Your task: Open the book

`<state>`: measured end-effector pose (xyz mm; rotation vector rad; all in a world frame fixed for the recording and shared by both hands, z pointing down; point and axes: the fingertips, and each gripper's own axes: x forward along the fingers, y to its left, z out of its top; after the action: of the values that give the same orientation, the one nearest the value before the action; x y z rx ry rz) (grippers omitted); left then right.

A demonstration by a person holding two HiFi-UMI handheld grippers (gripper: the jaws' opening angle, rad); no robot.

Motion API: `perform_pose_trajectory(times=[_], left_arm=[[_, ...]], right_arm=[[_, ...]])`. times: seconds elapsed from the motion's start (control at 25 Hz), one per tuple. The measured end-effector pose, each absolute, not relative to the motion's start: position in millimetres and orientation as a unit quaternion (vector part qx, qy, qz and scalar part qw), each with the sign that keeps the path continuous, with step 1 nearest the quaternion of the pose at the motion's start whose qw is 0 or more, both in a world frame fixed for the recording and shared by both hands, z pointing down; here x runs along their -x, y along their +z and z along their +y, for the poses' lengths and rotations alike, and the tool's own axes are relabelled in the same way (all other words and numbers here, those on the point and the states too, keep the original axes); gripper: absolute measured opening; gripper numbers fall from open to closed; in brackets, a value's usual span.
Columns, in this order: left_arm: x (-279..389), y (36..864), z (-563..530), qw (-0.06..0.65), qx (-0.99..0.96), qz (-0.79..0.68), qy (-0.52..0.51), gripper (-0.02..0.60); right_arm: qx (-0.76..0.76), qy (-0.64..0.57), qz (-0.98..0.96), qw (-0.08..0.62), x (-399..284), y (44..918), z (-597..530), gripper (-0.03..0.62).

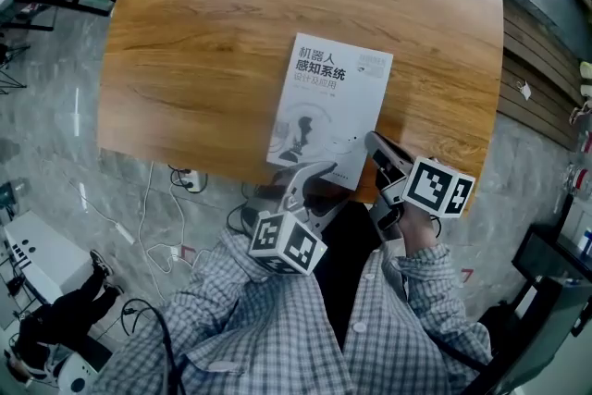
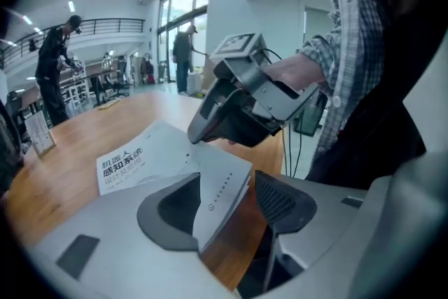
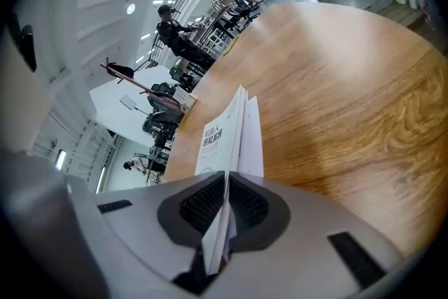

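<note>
Book [image 1: 330, 111] cover pinched in right gripper [image 3: 225, 191], left gripper [image 2: 227, 203] wide, corner seemingly loose between jaws

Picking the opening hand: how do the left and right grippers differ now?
The left gripper has jaws apart, a corner of the book loose between them; the right gripper is shut on the cover edge. Left grips nothing; right holds the cover raised off the pages. Both sit at the book's near end.
</note>
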<state>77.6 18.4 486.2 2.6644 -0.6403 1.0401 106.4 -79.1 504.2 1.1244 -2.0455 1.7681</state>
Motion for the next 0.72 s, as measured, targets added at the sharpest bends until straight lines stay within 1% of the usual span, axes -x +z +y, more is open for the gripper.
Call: perform_pose_trajectory(times=[0.08,0.36,0.48,0.56,0.72], left_arm=[[-82,485,23,0.093,-0.904,-0.216,0.357,0.225],[-90,491,10,0.054,-0.895,-0.258,0.361,0.225],[-94,493,11,0.050,-0.898,-0.258,0.354,0.215],[-93,493,13,0.045,-0.898,-0.258,0.355,0.189],[-93,488,14,0.042,-0.902,-0.268,0.337,0.082]], right_arm=[[-0.381,0.603,-0.694,0.102,-105,502,-79,0.032],[-0.384,0.609,-0.689,0.090,-104,497,-80,0.029],[-0.387,0.610,-0.686,0.088,-105,497,-79,0.028],[-0.388,0.608,-0.686,0.091,-104,498,-79,0.028],[-0.395,0.605,-0.685,0.090,-108,502,-81,0.028]])
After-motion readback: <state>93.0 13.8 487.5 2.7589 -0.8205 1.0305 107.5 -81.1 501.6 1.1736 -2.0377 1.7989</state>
